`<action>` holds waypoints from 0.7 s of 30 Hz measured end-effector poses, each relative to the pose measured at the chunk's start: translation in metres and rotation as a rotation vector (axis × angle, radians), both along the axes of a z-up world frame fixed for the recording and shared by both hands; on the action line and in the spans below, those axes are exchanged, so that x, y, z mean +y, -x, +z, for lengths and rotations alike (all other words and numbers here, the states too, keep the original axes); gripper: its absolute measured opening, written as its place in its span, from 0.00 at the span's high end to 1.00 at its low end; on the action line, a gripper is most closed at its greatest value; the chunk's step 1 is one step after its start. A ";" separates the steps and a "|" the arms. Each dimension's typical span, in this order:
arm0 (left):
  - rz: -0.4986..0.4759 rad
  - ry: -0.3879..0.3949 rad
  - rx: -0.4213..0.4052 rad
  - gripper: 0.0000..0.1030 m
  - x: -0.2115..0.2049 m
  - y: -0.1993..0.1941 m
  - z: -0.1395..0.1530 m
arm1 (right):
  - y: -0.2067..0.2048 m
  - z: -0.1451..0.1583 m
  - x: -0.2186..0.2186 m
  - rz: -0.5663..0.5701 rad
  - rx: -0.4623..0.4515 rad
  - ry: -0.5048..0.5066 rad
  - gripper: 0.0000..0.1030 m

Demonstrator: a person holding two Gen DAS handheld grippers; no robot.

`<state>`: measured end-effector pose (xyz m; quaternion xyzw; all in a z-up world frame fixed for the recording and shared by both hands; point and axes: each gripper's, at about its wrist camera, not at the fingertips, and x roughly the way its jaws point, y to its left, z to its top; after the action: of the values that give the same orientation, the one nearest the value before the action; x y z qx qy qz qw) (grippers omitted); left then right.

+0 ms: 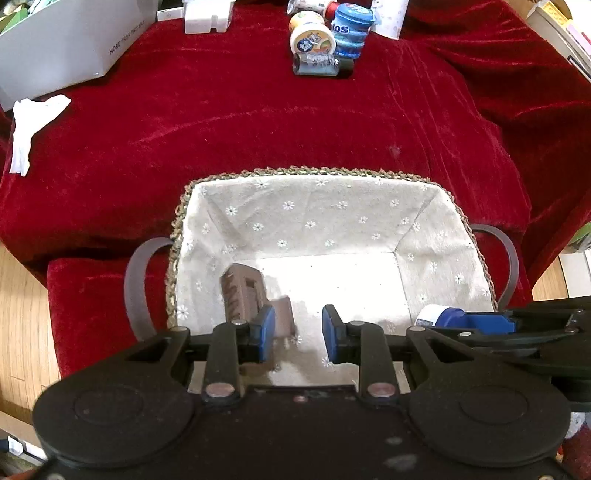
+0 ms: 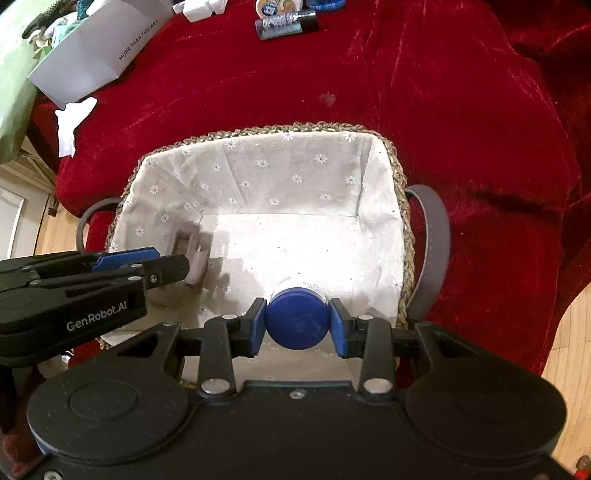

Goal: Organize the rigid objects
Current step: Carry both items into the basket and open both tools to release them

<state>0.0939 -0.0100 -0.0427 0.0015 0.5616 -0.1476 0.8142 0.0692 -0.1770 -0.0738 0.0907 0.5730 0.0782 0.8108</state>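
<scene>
A woven basket (image 1: 177,236) with a daisy-print lining sits on the red cloth; it also shows in the right wrist view (image 2: 400,184). A brown box-like object (image 1: 242,291) lies on the basket floor at its left side, also seen from the right wrist (image 2: 194,251). My left gripper (image 1: 298,334) is open above the basket floor, just right of the brown object. My right gripper (image 2: 297,325) is shut on a blue-capped white jar (image 2: 297,319), held over the basket's near right part. The jar and right gripper also show in the left wrist view (image 1: 436,315).
At the far edge of the cloth stand a blue Mentos tub (image 1: 351,29), a round yellow-white tin (image 1: 312,38) and a lying dark bottle (image 1: 317,64). A white box (image 1: 70,40) and crumpled tissue (image 1: 29,125) lie at the far left. Wooden floor borders the cloth.
</scene>
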 end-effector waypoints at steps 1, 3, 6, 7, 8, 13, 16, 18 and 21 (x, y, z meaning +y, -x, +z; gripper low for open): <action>-0.002 0.000 0.002 0.76 0.000 0.000 -0.001 | -0.001 -0.001 0.000 0.000 0.004 0.000 0.63; -0.005 -0.004 0.006 0.76 -0.001 0.000 -0.002 | 0.000 -0.002 -0.001 -0.001 0.011 -0.005 0.63; -0.006 -0.016 0.007 0.73 -0.002 0.001 -0.003 | -0.001 -0.002 -0.002 -0.006 0.015 -0.012 0.62; -0.005 -0.019 0.009 0.72 -0.002 0.000 -0.004 | -0.001 -0.001 -0.003 -0.008 0.018 -0.013 0.61; -0.005 -0.021 0.010 0.72 -0.002 0.000 -0.004 | -0.001 -0.002 -0.004 -0.011 0.018 -0.012 0.61; -0.008 -0.029 0.013 0.65 -0.005 0.000 -0.006 | -0.002 -0.002 -0.004 -0.014 0.016 -0.010 0.61; -0.011 -0.032 0.016 0.60 -0.006 0.000 -0.007 | -0.002 -0.003 -0.004 -0.013 0.019 -0.011 0.61; -0.013 -0.035 0.017 0.56 -0.007 0.000 -0.007 | -0.003 -0.004 -0.004 -0.015 0.023 -0.013 0.61; -0.012 -0.037 0.020 0.52 -0.007 0.001 -0.008 | -0.002 -0.005 -0.004 -0.013 0.024 -0.012 0.61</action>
<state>0.0925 -0.0168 -0.0506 0.0183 0.5724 -0.1421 0.8073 0.0715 -0.1810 -0.0785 0.1005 0.5816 0.0752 0.8037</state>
